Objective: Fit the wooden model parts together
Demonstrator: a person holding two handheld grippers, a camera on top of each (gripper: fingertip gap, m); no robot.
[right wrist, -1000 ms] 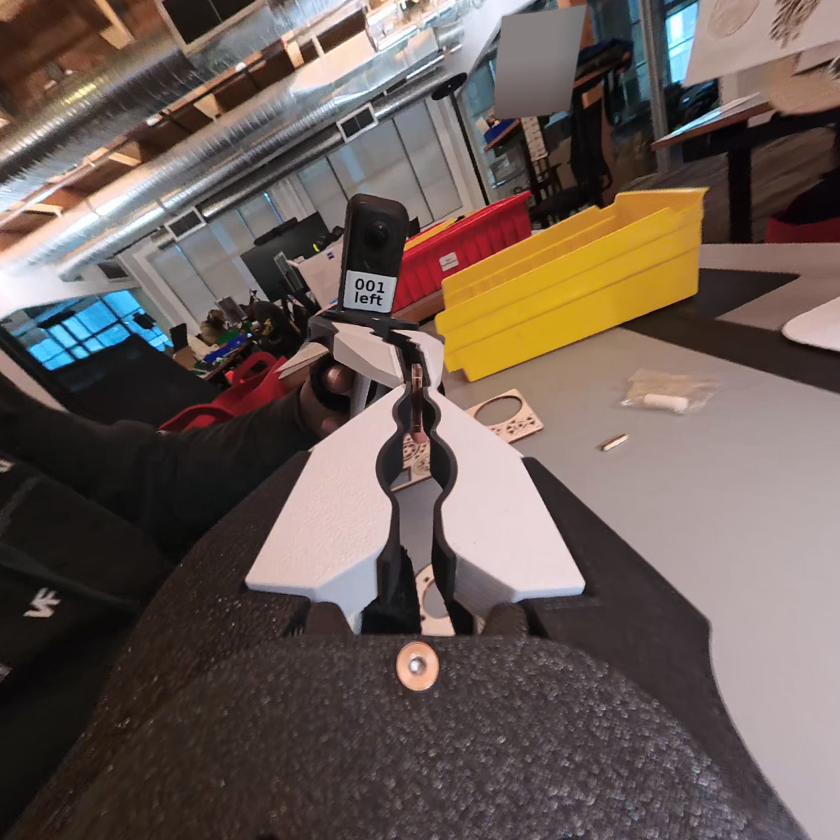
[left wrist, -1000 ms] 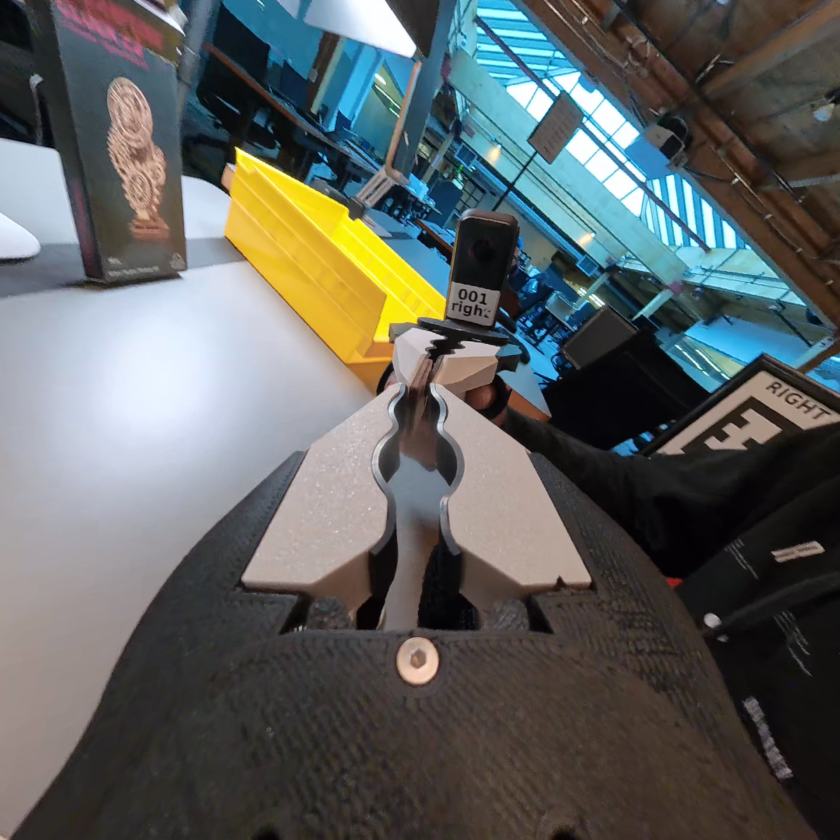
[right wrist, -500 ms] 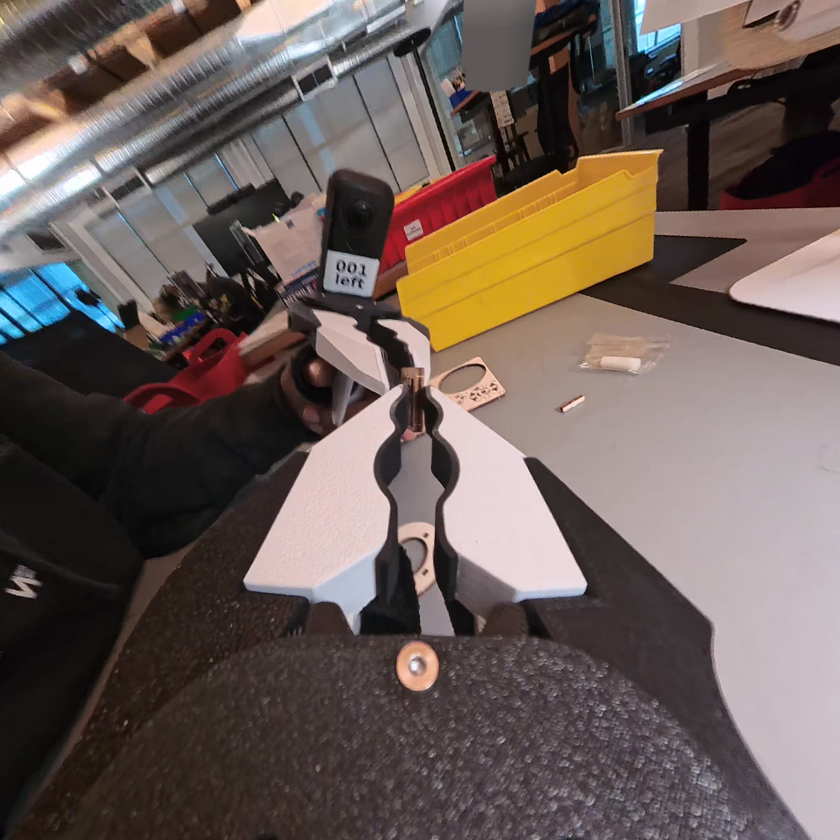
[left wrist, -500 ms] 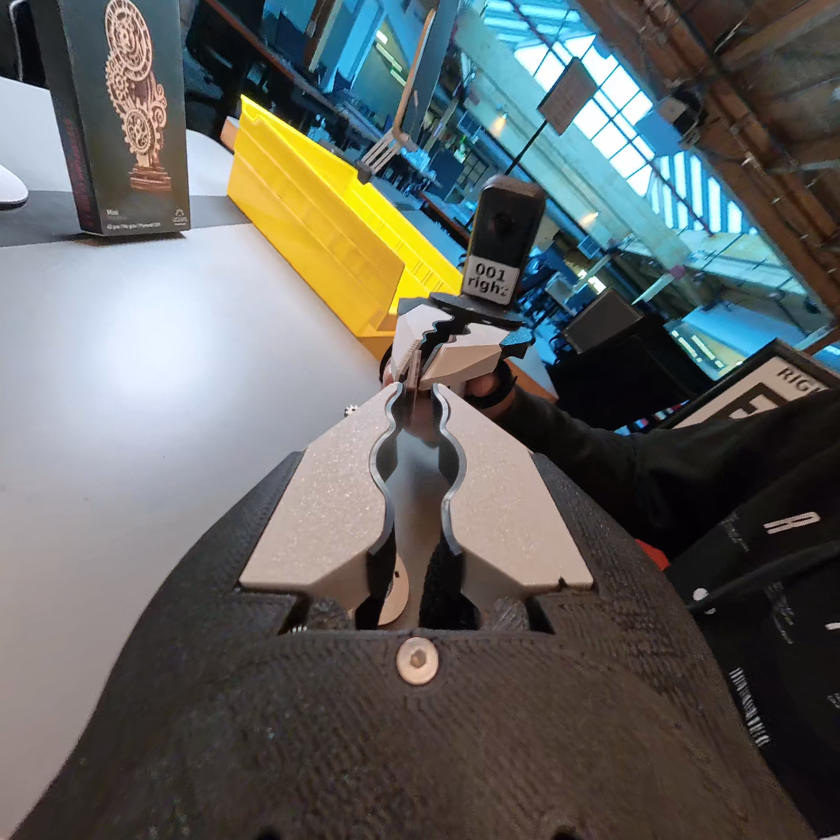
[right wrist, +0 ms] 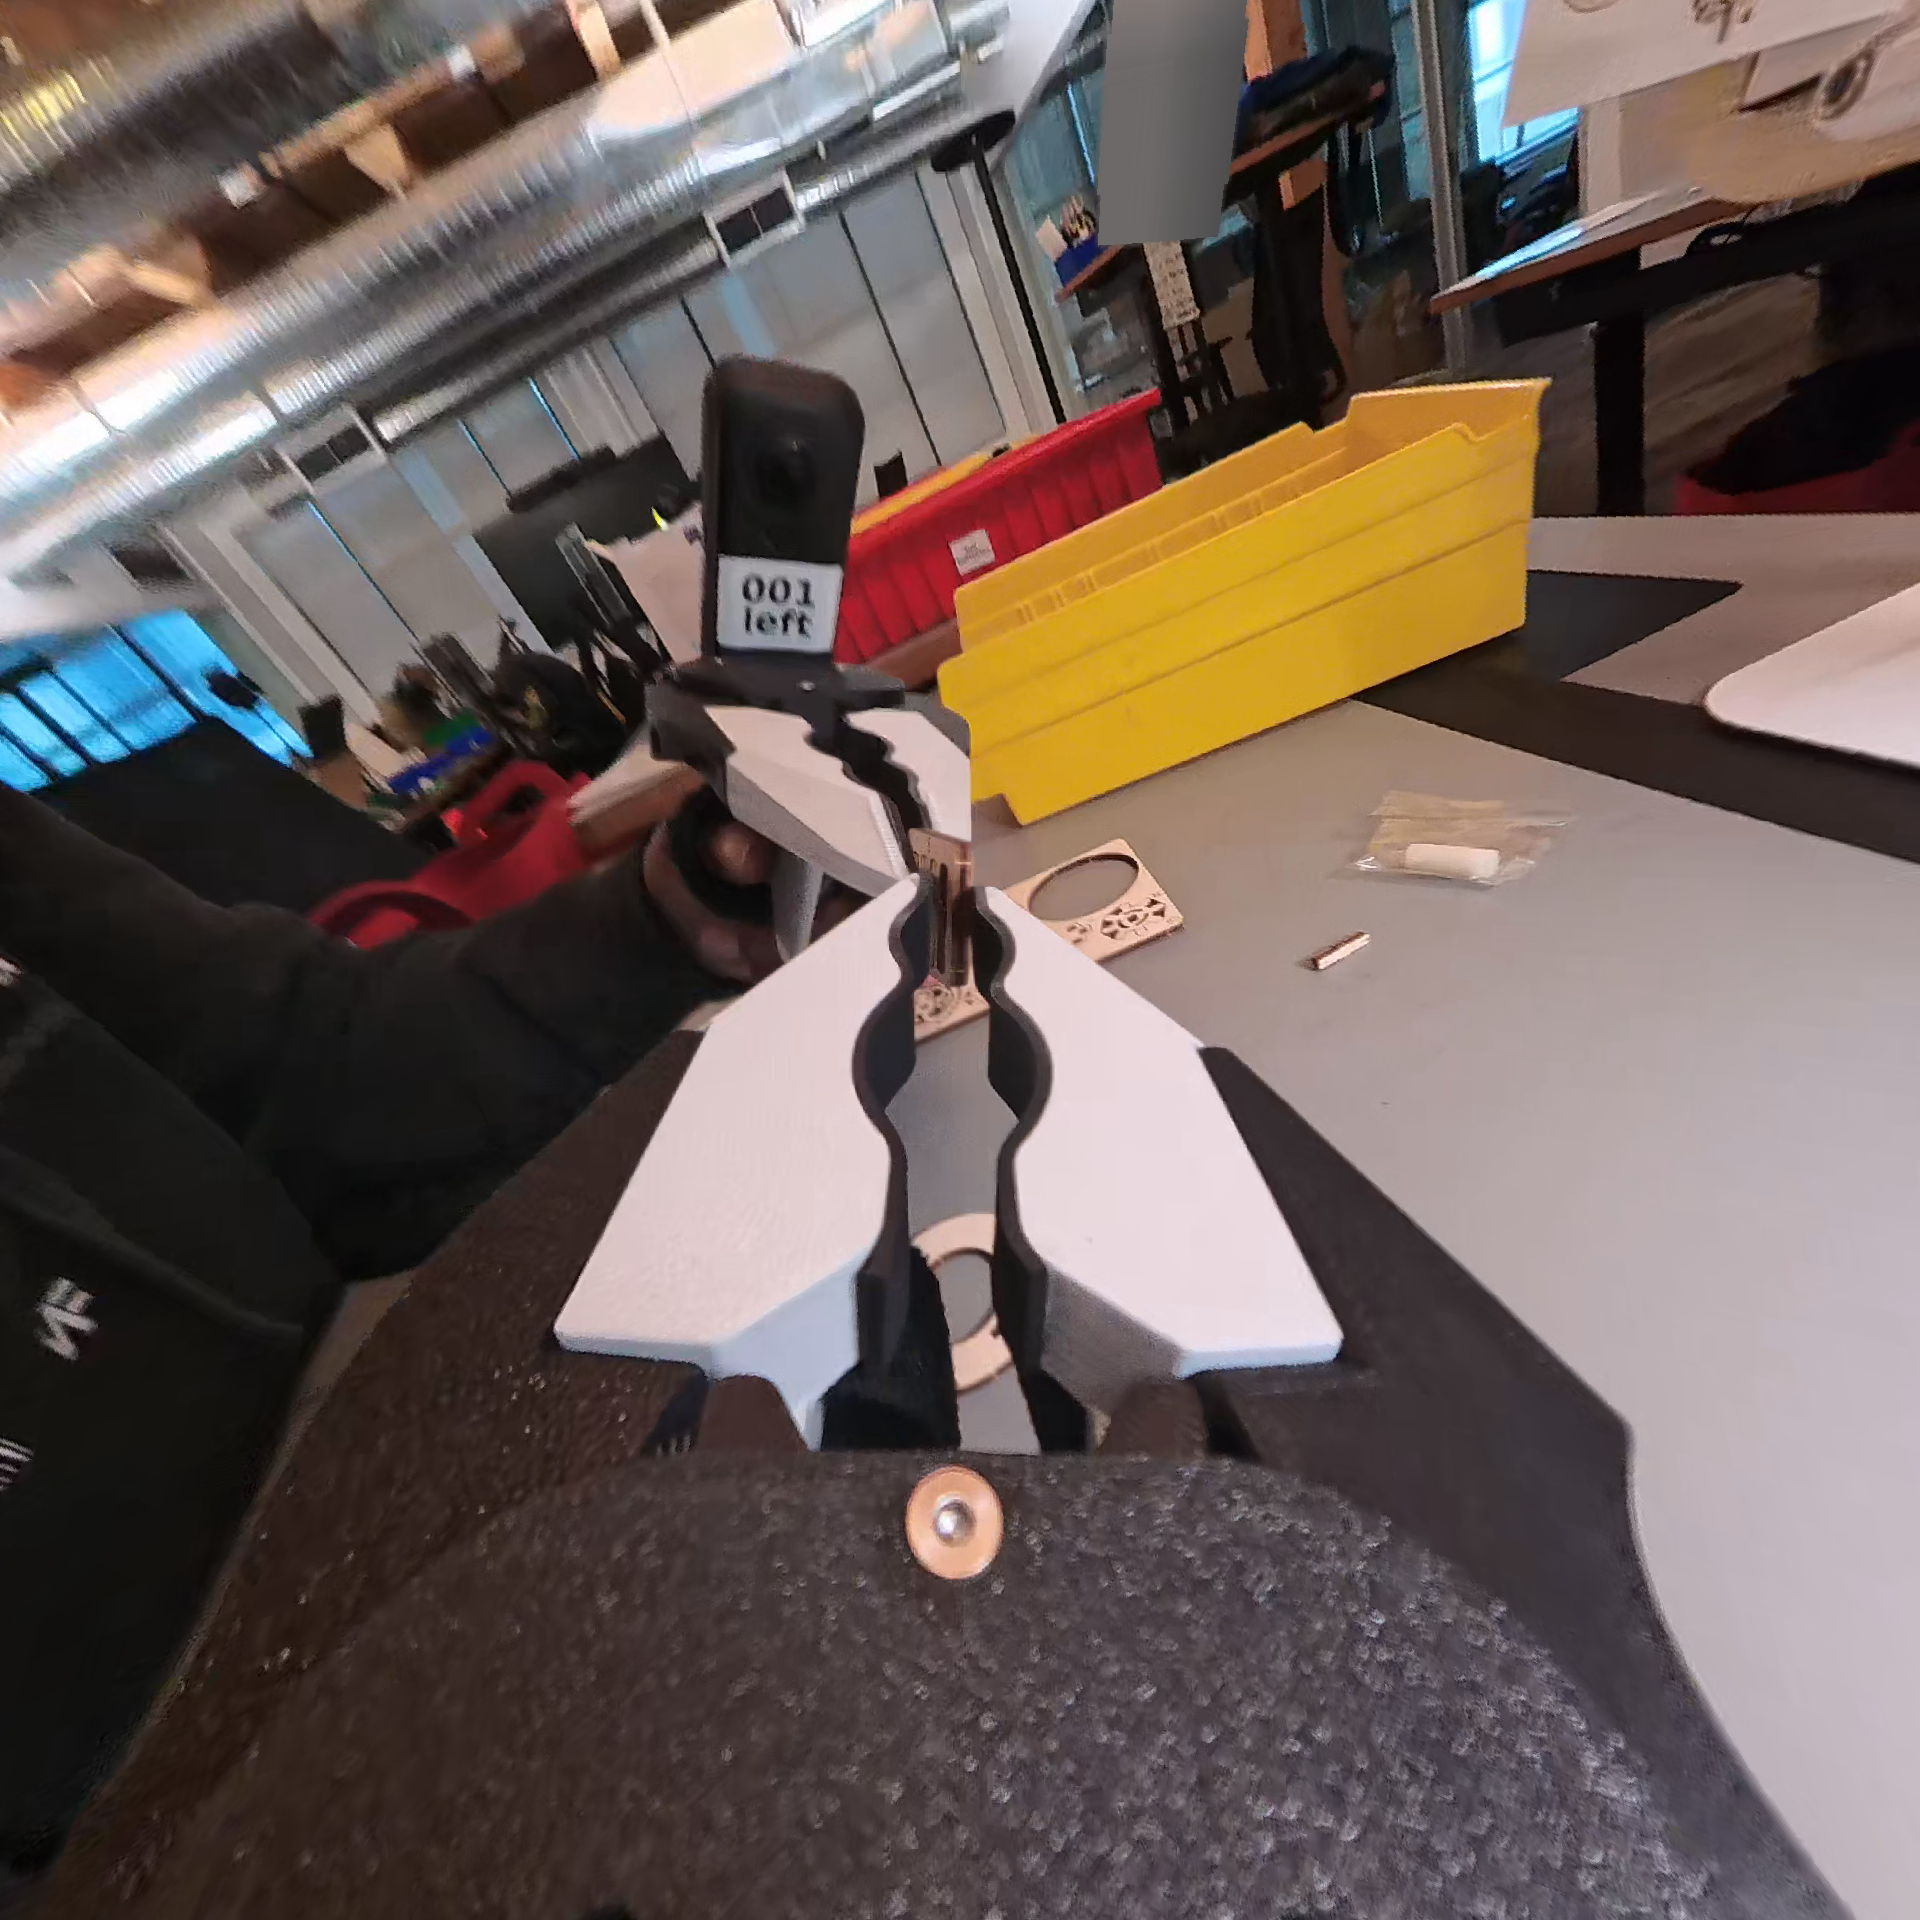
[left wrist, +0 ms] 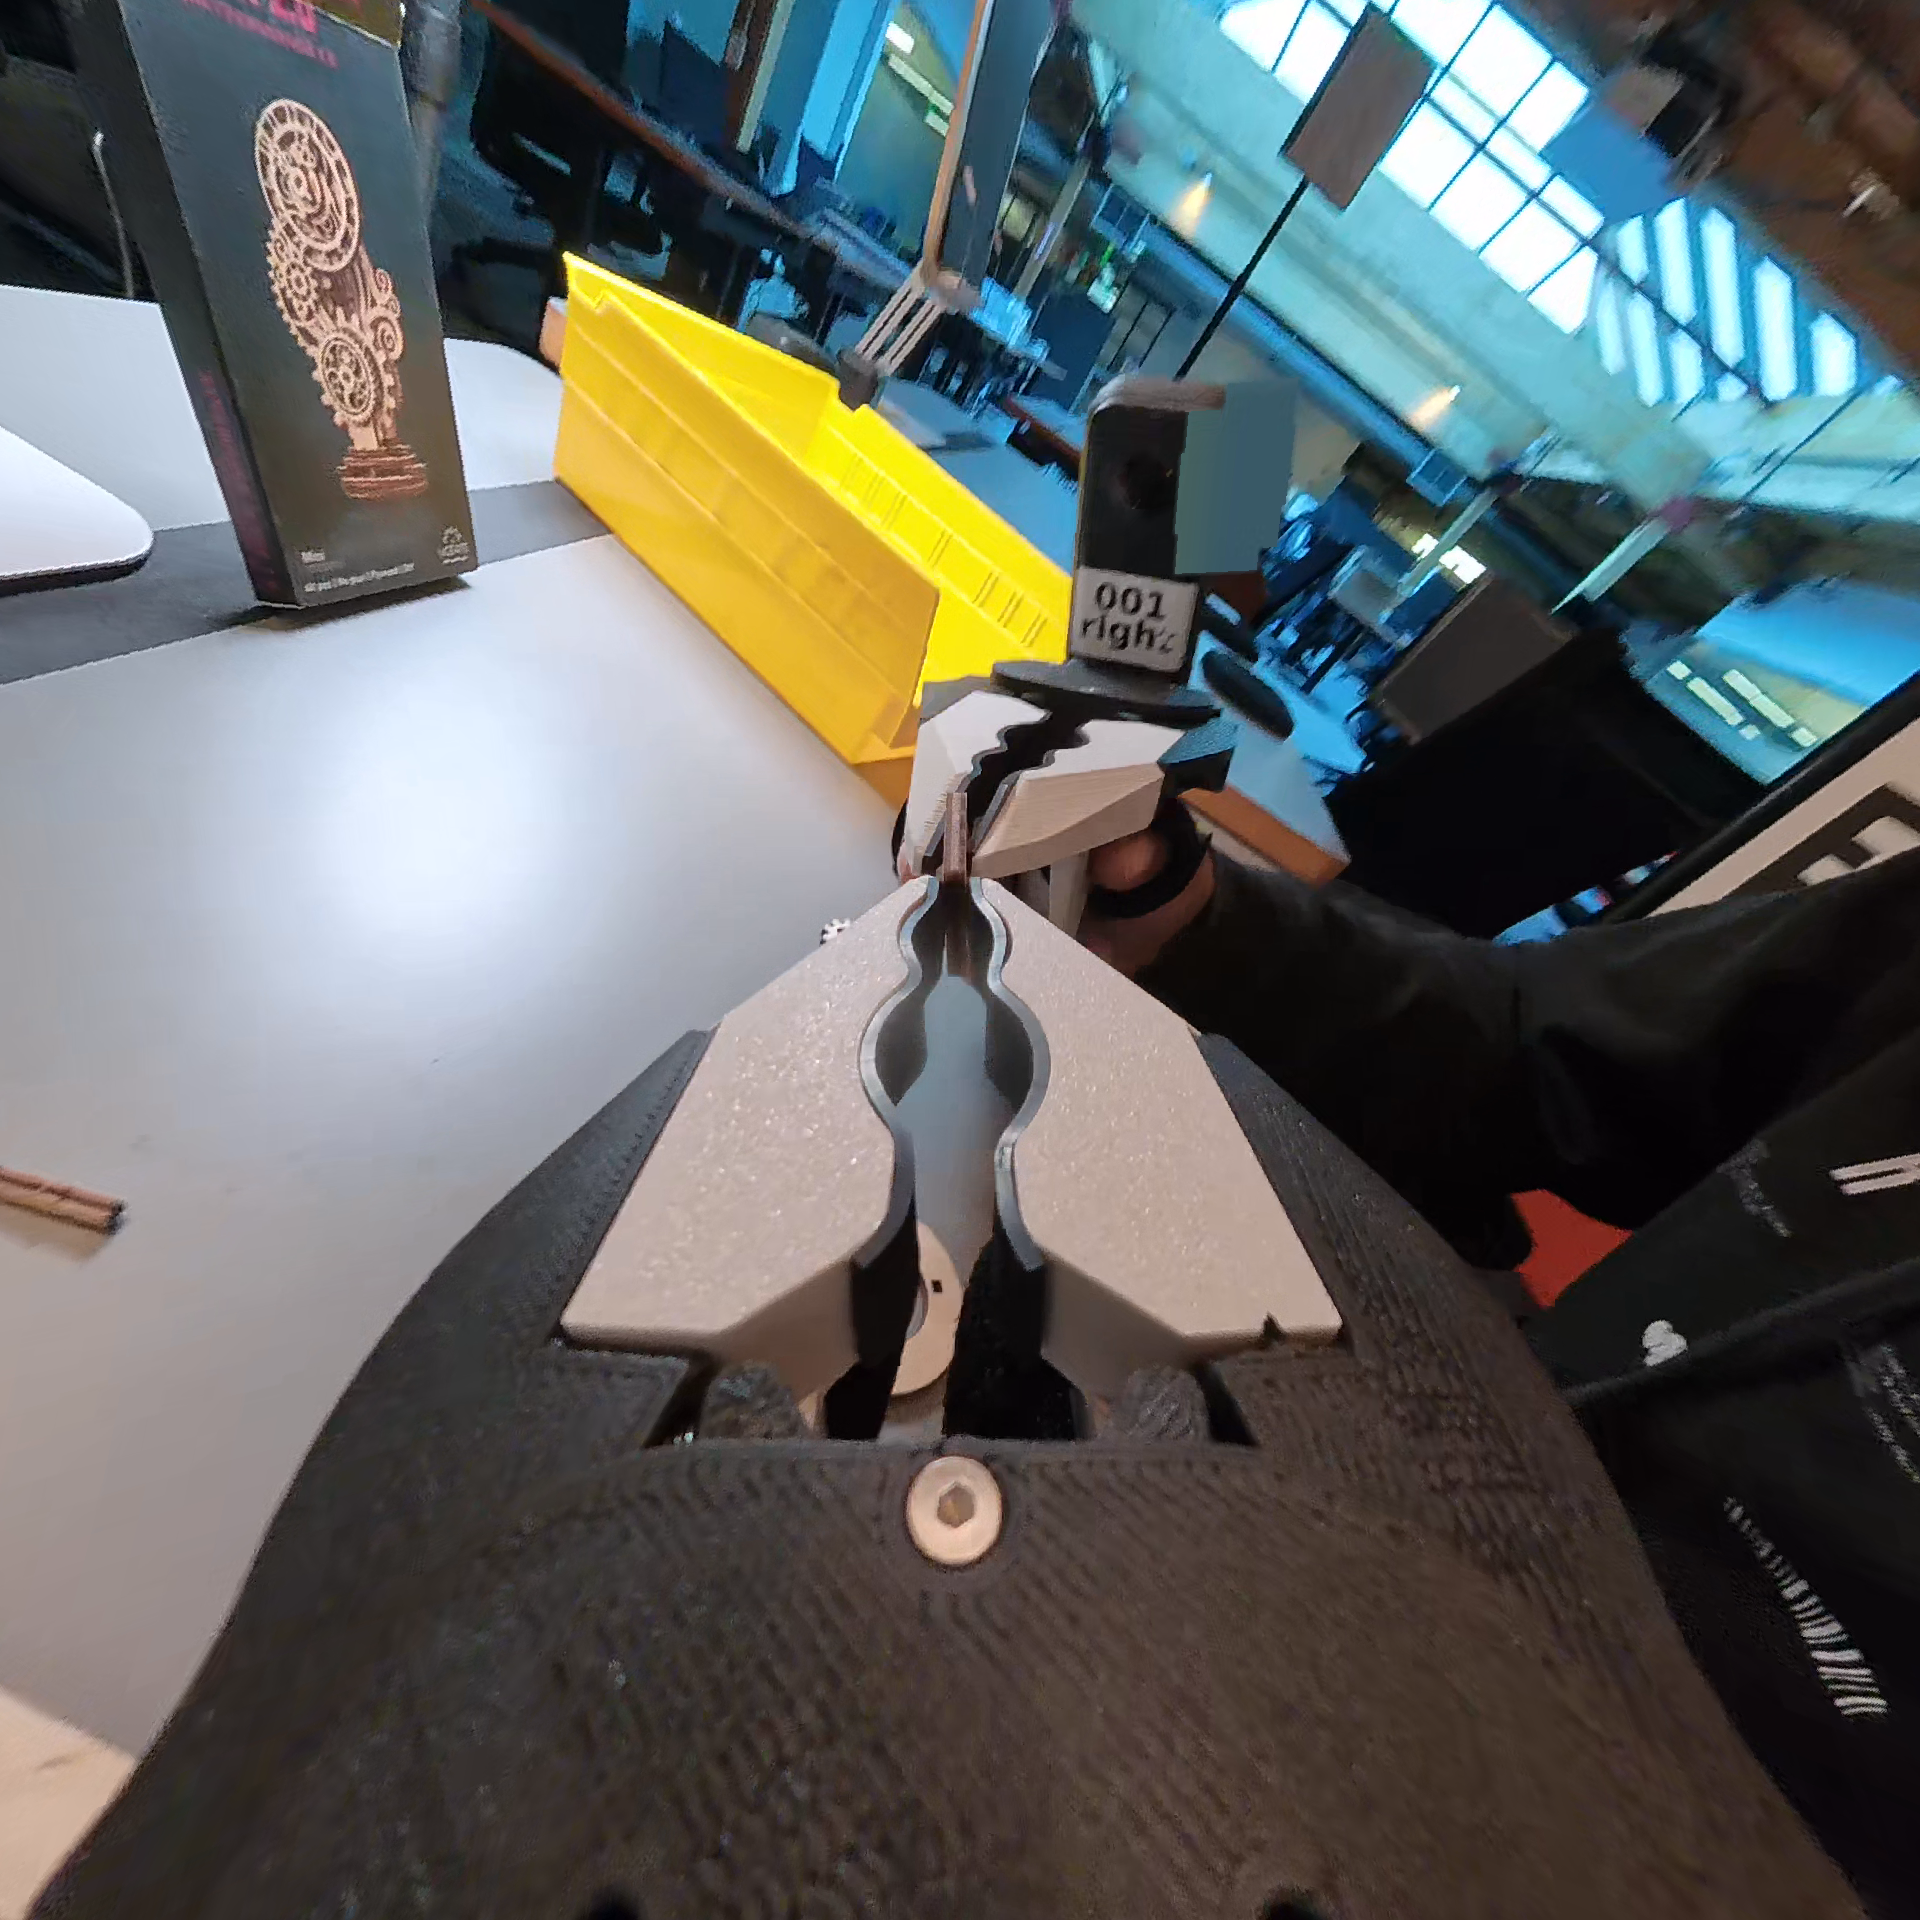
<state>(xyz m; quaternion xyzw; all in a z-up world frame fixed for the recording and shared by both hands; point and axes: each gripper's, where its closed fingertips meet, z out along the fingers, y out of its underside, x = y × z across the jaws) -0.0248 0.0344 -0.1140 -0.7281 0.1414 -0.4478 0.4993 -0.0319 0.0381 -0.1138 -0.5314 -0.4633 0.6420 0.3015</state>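
Observation:
My left gripper (left wrist: 951, 896) and right gripper (right wrist: 940, 896) meet tip to tip above the grey table (left wrist: 364, 883). Each is shut on a thin wooden part seen edge-on: a dark strip (left wrist: 954, 847) in the left wrist view and a slotted flat piece (right wrist: 943, 914) in the right wrist view. I cannot tell whether they are one piece or two joined. The right gripper (left wrist: 951, 821) shows beyond the left one's tips. The left gripper (right wrist: 914, 831) shows beyond the right one's tips.
On the table lie a cut-out wooden sheet (right wrist: 1101, 906), a wooden ring (right wrist: 961, 1320), a short dowel (right wrist: 1337, 949), a plastic bag (right wrist: 1455, 852) and a wooden stick (left wrist: 57, 1210). A yellow bin (right wrist: 1247, 644), a red bin (right wrist: 997, 530) and the model's box (left wrist: 301, 312) stand behind. Only a small space, under 4 cm, lies between the two pairs of fingers.
Both grippers stay shut and tip to tip. Both have shifted and tilted a little, and the wooden part now shows more clearly between the tips.

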